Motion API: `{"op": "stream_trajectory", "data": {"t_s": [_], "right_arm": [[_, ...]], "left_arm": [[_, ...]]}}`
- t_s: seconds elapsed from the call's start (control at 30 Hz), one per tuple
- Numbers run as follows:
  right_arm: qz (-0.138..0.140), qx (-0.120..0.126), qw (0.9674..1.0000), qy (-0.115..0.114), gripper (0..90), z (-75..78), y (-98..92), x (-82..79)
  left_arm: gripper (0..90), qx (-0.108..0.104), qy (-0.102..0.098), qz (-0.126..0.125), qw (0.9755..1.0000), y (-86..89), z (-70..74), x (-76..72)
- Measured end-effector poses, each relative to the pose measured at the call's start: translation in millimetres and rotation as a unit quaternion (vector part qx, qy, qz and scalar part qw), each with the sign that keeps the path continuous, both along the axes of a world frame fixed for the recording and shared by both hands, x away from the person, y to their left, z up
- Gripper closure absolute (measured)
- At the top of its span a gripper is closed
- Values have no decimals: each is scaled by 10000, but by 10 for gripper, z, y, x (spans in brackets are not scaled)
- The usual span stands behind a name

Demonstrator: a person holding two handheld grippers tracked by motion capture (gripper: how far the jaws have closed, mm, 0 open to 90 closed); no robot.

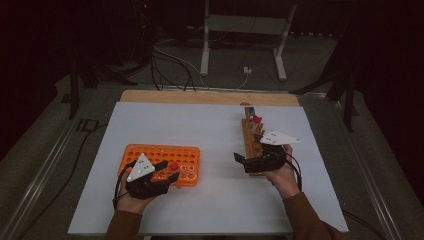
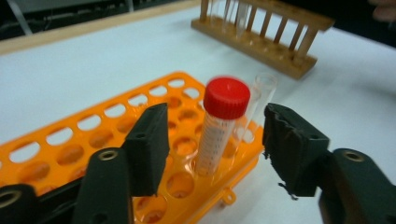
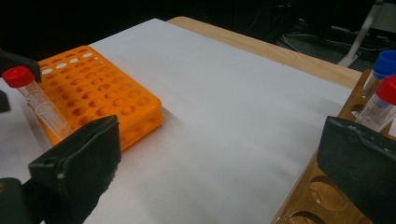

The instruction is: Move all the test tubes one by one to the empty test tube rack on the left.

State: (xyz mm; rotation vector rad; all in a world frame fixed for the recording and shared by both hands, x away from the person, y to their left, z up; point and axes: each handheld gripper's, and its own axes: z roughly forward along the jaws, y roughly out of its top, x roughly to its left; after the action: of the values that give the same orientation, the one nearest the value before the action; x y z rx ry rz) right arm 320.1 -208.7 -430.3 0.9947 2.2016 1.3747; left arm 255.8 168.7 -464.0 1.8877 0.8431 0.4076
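A red-capped tube [image 2: 223, 130] stands upright in a corner hole of the orange rack [image 2: 70, 154], with an uncapped clear tube [image 2: 262, 91] just behind it. My left gripper [image 2: 215, 114] is open, its jaws on either side of the red cap and not touching it. In the high view the left gripper [image 1: 171, 170] sits at the orange rack's [image 1: 160, 152] front right corner. My right gripper [image 1: 242, 162] stands open at the near end of the wooden rack [image 1: 251, 137]. In the right gripper view its jaws [image 3: 219, 130] are wide apart with nothing between them.
The wooden rack [image 3: 317, 191] holds a blue-capped tube [image 3: 380, 65] and a red-capped tube [image 3: 383, 100] at its far end. White table surface [image 1: 215, 135] lies between the two racks. A wooden strip [image 1: 200, 96] runs along the table's far edge.
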Motion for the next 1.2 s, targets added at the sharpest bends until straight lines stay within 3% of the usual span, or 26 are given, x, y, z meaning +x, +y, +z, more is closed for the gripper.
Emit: {"op": "stream_trajectory", "data": {"t_s": [0.17,0.33,0.43,0.6,0.87,1.0,1.13,1.2], "right_arm": [[-30,-22,10000,-32,4,-5,0,15],[-94,-12,9999,-64,4,9,-14,44],[-122,-43,9999,-96,5,23,-22,73],[-238,-93,9995,-176,5,56,-39,160],[-754,-186,9970,-47,36,8,-167,432],[-1043,-154,9944,97,69,-38,-248,584],[-1195,-223,9924,176,190,-94,-265,710],[-1267,-307,9914,112,341,-137,-265,746]], "left_arm": [[294,-274,-54,129,9995,62,43,16],[192,-343,-182,399,9985,94,64,35],[154,-420,-211,589,9972,120,59,56],[15,-580,-218,887,9941,169,53,87],[5,-667,-292,1231,9897,260,58,79],[6,-669,-323,1285,9889,273,60,71],[6,-639,-302,1318,9888,261,43,74],[5,-636,-311,1341,9884,258,41,73]]}}
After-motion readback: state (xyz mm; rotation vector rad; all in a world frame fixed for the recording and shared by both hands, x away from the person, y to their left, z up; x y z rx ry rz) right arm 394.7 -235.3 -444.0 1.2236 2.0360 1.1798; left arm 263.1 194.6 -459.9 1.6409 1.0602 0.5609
